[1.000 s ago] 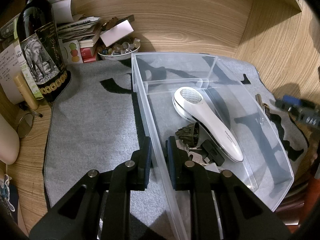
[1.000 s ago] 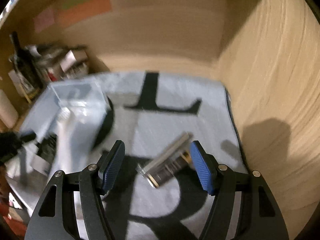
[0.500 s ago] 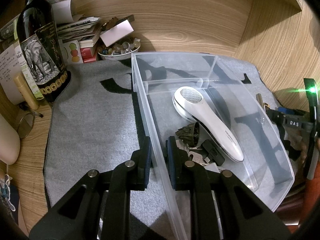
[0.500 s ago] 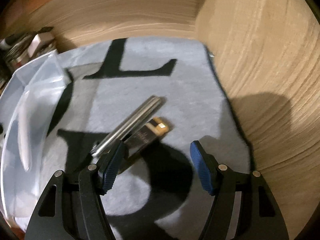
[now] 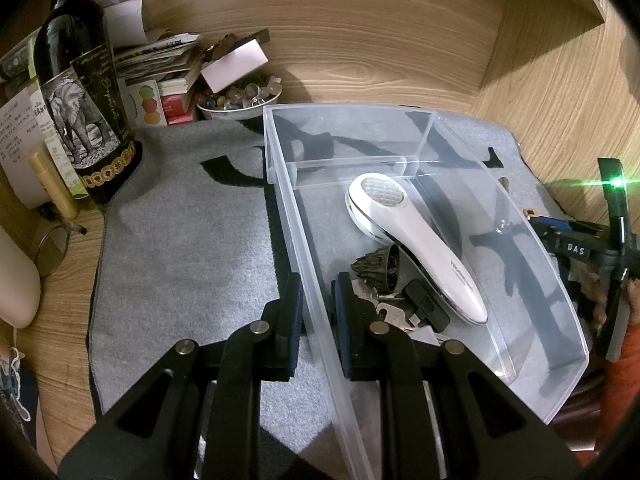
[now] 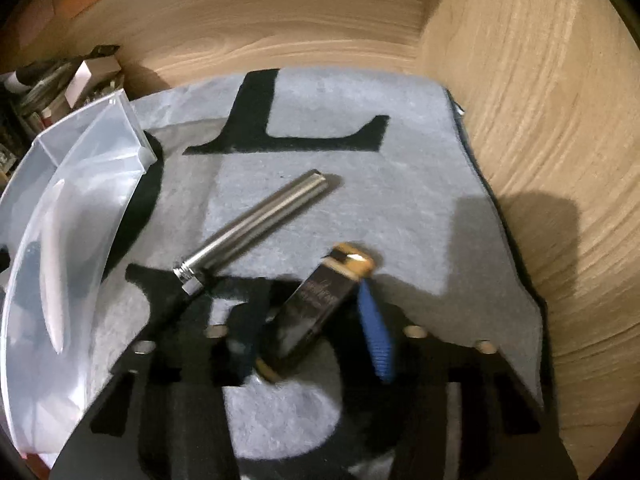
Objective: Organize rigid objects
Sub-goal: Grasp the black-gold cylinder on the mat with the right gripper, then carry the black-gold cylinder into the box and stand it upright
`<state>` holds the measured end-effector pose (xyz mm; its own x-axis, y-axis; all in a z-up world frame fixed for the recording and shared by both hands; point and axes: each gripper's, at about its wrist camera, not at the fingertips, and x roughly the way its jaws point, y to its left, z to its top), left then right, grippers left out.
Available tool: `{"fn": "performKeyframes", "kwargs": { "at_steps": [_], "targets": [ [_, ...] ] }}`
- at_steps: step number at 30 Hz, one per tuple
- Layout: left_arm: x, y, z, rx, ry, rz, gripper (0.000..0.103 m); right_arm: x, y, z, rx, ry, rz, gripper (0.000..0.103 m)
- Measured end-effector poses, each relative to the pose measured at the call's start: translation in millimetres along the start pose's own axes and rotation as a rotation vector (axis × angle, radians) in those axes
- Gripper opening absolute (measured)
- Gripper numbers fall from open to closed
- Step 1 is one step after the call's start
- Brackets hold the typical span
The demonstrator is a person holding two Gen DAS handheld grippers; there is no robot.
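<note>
My left gripper [image 5: 316, 312] is shut on the near left wall of a clear plastic bin [image 5: 304, 240]. The bin holds a white handheld device [image 5: 416, 240], a dark cone-shaped piece [image 5: 376, 266] and keys [image 5: 396, 316]. In the right wrist view my right gripper [image 6: 308, 336] is open, with its fingers on either side of a black-and-gold rectangular lighter [image 6: 320, 304] lying on the grey mat [image 6: 400, 200]. A silver metal tube [image 6: 256, 224] lies just left of the lighter. The bin also shows in the right wrist view [image 6: 80, 208].
A dark wine bottle [image 5: 80, 100], stacked papers and boxes [image 5: 160, 64] and a bowl of stones [image 5: 240, 98] stand at the back left. Wooden walls [image 6: 540, 160] close the back and the right. A round mirror [image 5: 50, 246] lies at the left.
My right gripper has moved down and forward so that its open fingers now straddle the lighter. My left gripper and the bin have not moved.
</note>
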<state>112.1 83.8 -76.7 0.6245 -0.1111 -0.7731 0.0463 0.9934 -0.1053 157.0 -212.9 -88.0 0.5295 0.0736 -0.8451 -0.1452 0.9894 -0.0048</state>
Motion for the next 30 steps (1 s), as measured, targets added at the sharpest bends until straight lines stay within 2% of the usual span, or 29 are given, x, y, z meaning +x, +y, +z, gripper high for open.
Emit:
{"fn": "performKeyframes", "kwargs": {
  "at_steps": [2,6,12,15,21,24,30],
  "targets": [
    [0,0,0,-0.003,-0.001,-0.001,0.016,-2,-8,-1,0.023,0.001,0.009,0.021],
    [0,0,0,-0.002,0.000,0.000,0.016,-14,-12,-3,0.057,-0.029,0.003,0.021],
    [0,-1,0,-0.003,0.000,0.000,0.016,-43,5,7,0.004,-0.110,0.024,0.020],
    [0,-1,0,-0.003,0.000,0.000,0.016,-54,19,17,-0.032,-0.153,0.047,0.011],
    [0,-1,0,-0.003,0.000,0.000,0.016,-52,51,40,-0.099,-0.200,0.087,0.011],
    [0,-1,0,-0.003,0.000,0.001,0.016,-55,61,41,-0.121,-0.208,0.109,0.011],
    [0,-1,0,-0.003,0.000,0.001,0.016,-79,87,48,-0.185,-0.285,0.159,0.011]
  ]
}}
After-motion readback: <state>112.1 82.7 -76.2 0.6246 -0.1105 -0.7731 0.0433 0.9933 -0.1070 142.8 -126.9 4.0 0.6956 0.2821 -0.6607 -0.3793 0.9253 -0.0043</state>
